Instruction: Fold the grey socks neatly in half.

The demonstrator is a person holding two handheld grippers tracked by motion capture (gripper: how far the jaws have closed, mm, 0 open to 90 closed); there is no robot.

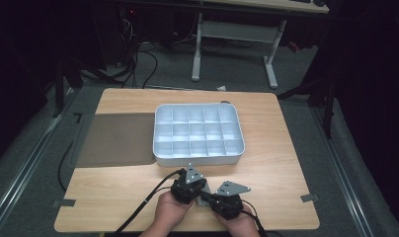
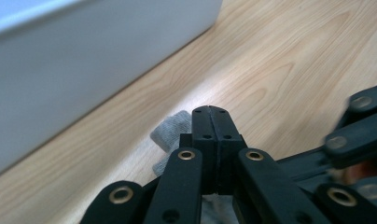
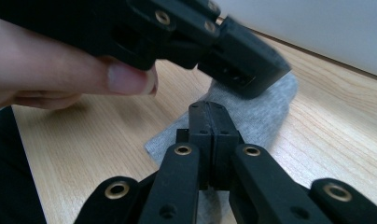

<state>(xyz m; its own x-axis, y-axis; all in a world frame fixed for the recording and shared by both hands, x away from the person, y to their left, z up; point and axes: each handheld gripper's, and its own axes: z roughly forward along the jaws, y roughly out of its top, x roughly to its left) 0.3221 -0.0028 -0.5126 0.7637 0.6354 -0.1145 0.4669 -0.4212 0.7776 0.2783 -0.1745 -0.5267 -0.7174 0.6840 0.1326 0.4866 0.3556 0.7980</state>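
The work in hand looks like handling a small grey sock (image 3: 266,114) on the near part of the wooden table (image 1: 113,192), prob. folding or bunching it so it can go into the white divider tray (image 1: 198,133) just beyond. To do this well — my judgement — both grips should stay firm and low to the table, w/ the two hands working against each other evenly so the fabric doesn't slip out or twist. Lift only a little; the tray's near wall (image 2: 84,65) is close to the far side of the left gripper (image 2: 211,114), so any swing toward it risks a bump.

Jaws: the left gripper's are pressed fully together, no gap showing between the pads. Grey fabric (image 2: 172,130) peeks out to the left of and under the tips, so it appears pinched or at least pressed — can't tell for sure how much cloth is caught.

The right gripper (image 3: 209,112) is likewise closed tight, its tips down on the sock, fabric spreading to both sides & beneath — looks nipped in the jaws. In the right gripper view the left gripper's tip (image 3: 242,60) sits on the sock's far end, a finger (image 3: 116,77) beside it.

In the high view both grippers, left (image 1: 188,186) and right (image 1: 226,200), sit near-centre, close together, just short of the tray.
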